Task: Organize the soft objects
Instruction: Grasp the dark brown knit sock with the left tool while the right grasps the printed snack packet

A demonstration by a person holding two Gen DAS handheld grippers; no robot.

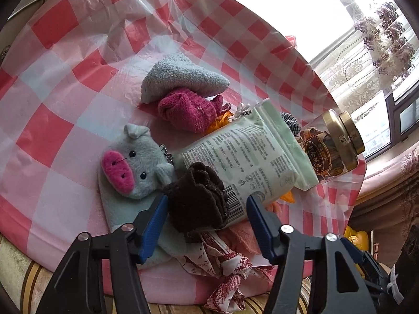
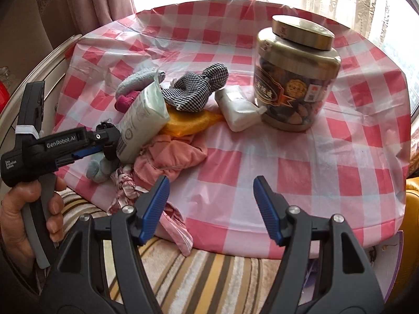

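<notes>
Your L gripper (image 1: 207, 201) had its jaws spread wide, straddling the dark brown sock (image 1: 199, 196) w/o pinching it; whether the blue pads touched the fabric on the L side, can't tell. The sock sat bunched on top of the pale green wipes pack (image 1: 251, 154), which lay flat, running toward 1 o'clock. The grey pig plush (image 1: 131, 162) was at 10 o'clock from the sock, just beside it, on the checkered tablecloth (image 1: 65, 78). The magenta sock (image 1: 188, 110) and light blue sock (image 1: 180, 76) were at 12, touching each other. The gold-lid jar (image 1: 332, 146) stood at 2 o'clock, past the pack's far end.

Your R gripper (image 2: 210, 204) was open too, holding nothing, over bare cloth near the table edge. From it, the pink garment (image 2: 170, 157) lay at 10 o'clock, and the black-white check cloth (image 2: 199, 89) at 12 on top of an orange item (image 2: 191, 123). The small white pack (image 2: 235, 107) was touching the jar at 1 o'clock.
</notes>
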